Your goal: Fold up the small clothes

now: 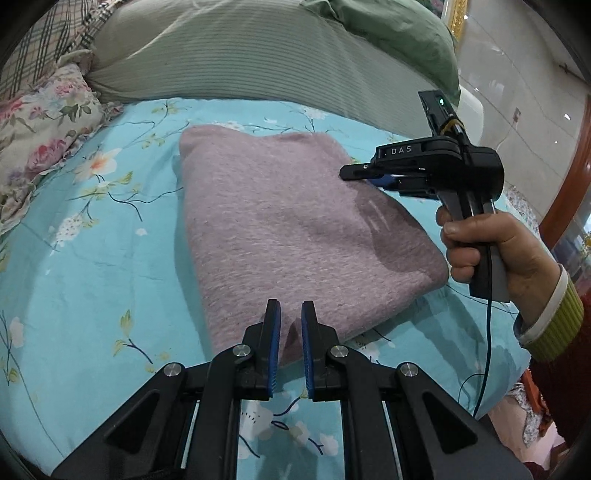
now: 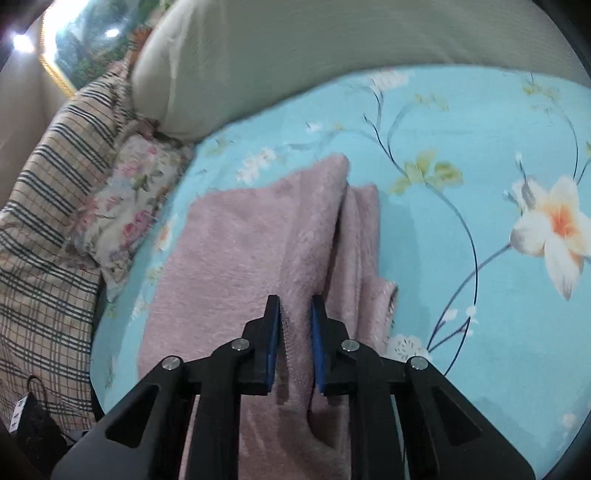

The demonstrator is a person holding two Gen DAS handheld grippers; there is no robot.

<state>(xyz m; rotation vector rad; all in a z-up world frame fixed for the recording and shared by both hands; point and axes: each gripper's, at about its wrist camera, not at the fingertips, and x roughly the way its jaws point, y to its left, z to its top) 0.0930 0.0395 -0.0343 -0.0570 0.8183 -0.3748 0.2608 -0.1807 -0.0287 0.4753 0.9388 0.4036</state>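
Note:
A fuzzy pink garment [image 1: 295,221] lies folded in layers on the blue floral sheet [image 1: 92,277]. In the left wrist view my left gripper [image 1: 291,308] hovers over the garment's near corner, shut, with no cloth clearly pinched. A hand [image 1: 480,251] holds my right gripper [image 1: 345,174] at the garment's far right edge. In the right wrist view the right gripper [image 2: 295,301] has a strip of the pink garment [image 2: 240,258] between its pads, and the jaws are closed on that edge. The stacked lower layers show to the right of the fingers.
A green striped bolster [image 1: 240,62] and a green pillow [image 1: 399,33] line the far side. A floral pillow [image 1: 37,129] and plaid bedding [image 2: 44,221] sit at the left. The bed's edge and a tiled floor [image 1: 517,74] are at the right; a cable [image 1: 487,350] hangs from the right gripper.

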